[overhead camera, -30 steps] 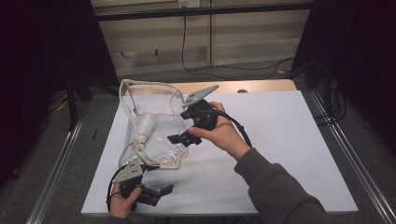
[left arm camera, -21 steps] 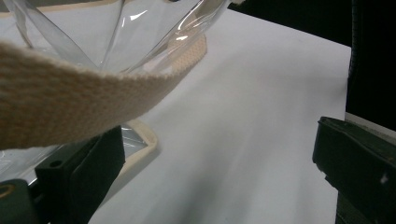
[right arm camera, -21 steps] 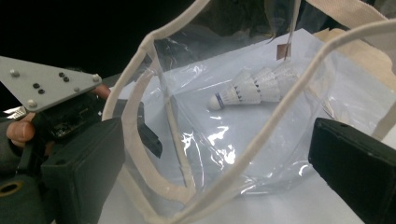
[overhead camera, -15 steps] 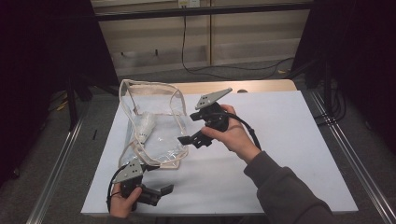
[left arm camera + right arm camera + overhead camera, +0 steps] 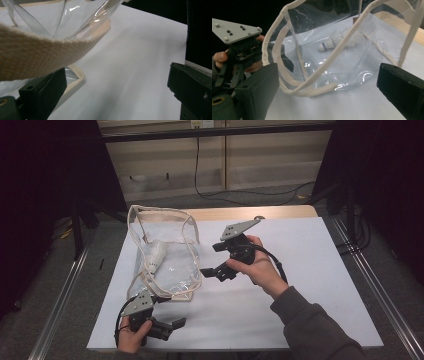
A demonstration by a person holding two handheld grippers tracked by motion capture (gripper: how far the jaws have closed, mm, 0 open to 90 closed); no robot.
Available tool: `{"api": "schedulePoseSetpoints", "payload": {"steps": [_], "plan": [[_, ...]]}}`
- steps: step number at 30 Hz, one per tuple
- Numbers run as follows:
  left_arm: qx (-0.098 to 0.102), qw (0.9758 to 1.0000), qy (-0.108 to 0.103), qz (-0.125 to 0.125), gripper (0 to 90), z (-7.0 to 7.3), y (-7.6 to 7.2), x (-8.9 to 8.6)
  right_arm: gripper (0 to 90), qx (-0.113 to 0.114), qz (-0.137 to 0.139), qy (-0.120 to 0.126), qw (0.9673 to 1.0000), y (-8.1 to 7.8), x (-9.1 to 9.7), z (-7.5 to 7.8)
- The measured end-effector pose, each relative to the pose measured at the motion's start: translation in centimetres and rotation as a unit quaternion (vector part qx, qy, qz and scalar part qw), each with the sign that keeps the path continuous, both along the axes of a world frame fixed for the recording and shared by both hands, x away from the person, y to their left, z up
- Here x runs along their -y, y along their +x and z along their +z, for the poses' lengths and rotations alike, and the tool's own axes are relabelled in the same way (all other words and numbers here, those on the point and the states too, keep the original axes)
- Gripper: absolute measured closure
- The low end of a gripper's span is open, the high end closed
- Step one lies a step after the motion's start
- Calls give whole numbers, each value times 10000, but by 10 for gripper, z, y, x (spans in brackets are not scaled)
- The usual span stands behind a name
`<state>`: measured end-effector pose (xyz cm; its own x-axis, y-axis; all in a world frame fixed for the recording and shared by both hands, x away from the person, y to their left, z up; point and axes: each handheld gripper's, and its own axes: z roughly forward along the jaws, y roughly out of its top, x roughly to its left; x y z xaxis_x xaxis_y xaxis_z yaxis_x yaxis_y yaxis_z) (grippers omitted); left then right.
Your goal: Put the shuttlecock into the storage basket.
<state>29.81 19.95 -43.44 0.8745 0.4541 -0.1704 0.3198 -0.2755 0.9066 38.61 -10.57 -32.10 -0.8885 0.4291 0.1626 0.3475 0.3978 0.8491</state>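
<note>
A clear plastic bag (image 5: 167, 265) with cream trim lies at the left middle of the white table (image 5: 310, 285). Inside it rests a white shuttlecock (image 5: 154, 256), which is also visible through the bag wall (image 5: 352, 62) as a shuttlecock (image 5: 331, 42). My right gripper (image 5: 214, 261) hovers just right of the bag, jaws wide open and empty (image 5: 329, 87). My left gripper (image 5: 169, 314) sits at the near left edge, below the bag's corner, also open (image 5: 117, 95). A cream strap (image 5: 37, 55) of the bag drapes across its left jaw.
A strip of bare wood (image 5: 280, 212) runs along the table's far edge. Metal rails (image 5: 65, 300) flank the table on the floor, and a cable (image 5: 240, 195) lies behind it. The left gripper's grey plate (image 5: 235, 30) faces the right gripper's camera.
My right gripper has drawn back to the right, away from the bag's side. The left gripper and the bag have stayed put.
</note>
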Motion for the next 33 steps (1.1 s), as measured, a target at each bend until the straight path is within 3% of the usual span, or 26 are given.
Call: {"api": "schedulePoseSetpoints", "payload": {"steps": [33], "plan": [[8,10000,-6,13,25,0,-2,-3,40,-92,-138,152,9997,-15,42,-29]]}}
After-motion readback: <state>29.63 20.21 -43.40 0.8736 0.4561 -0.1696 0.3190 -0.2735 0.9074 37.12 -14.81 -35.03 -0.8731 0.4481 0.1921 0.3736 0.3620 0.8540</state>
